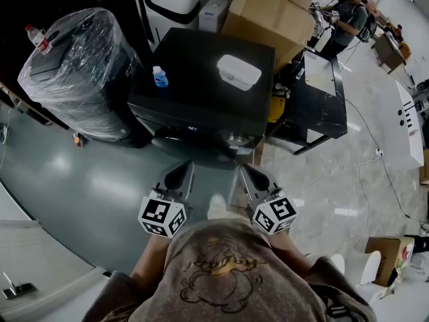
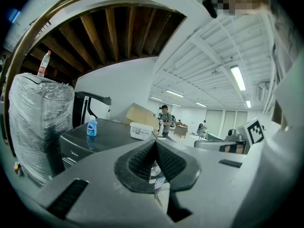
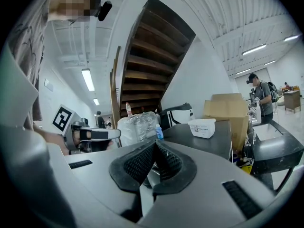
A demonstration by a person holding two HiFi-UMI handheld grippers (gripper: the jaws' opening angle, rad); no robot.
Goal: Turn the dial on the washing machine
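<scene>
The black washing machine (image 1: 201, 79) stands just ahead of me, its lid carrying a blue bottle (image 1: 159, 77) and a white tub (image 1: 238, 71). On the right part of its front panel a round silvery dial (image 1: 235, 139) shows. My left gripper (image 1: 182, 168) and right gripper (image 1: 247, 169) hover side by side a short way before the front panel, both shut and holding nothing, touching nothing. In the left gripper view the shut gripper (image 2: 156, 143) points past the machine (image 2: 102, 137); in the right gripper view the shut gripper (image 3: 155, 143) does the same toward the machine (image 3: 209, 140).
A plastic-wrapped appliance (image 1: 77, 72) stands left of the machine. Behind it are a white unit (image 1: 167, 2) and a big cardboard box (image 1: 268, 12). A black table (image 1: 322, 96) sits to the right, and a person (image 1: 348, 15) stands far back right.
</scene>
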